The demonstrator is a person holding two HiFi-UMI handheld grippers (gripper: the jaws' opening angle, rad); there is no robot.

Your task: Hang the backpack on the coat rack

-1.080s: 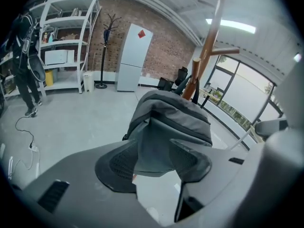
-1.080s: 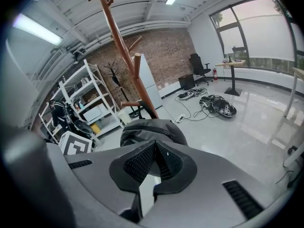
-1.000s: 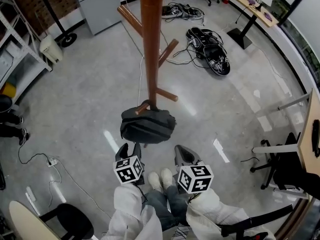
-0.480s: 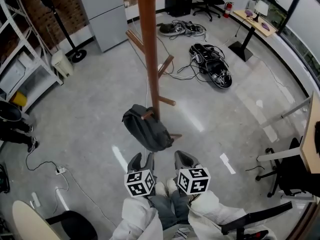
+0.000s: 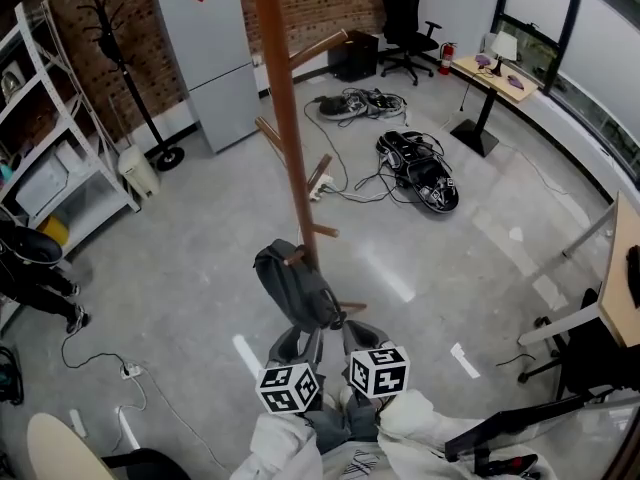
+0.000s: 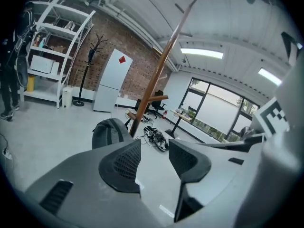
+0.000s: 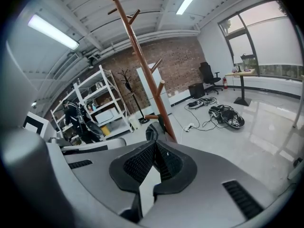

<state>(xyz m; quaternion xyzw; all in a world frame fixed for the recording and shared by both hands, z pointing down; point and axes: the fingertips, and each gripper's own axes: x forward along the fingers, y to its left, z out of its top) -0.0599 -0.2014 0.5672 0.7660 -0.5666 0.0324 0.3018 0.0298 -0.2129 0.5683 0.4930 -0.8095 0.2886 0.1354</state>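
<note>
the backpack [image 5: 297, 288] hangs from a low peg [image 5: 293, 258] of the rack [image 5: 283, 118], your left tongs [image 5: 297, 338] spread and empty, right tongs [image 5: 362, 334] pressed together on nothing; check its loop sits well in on the peg before drawing off.

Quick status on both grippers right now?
Left gripper: open, nothing between the jaws.
Right gripper: shut, holding nothing.
</note>
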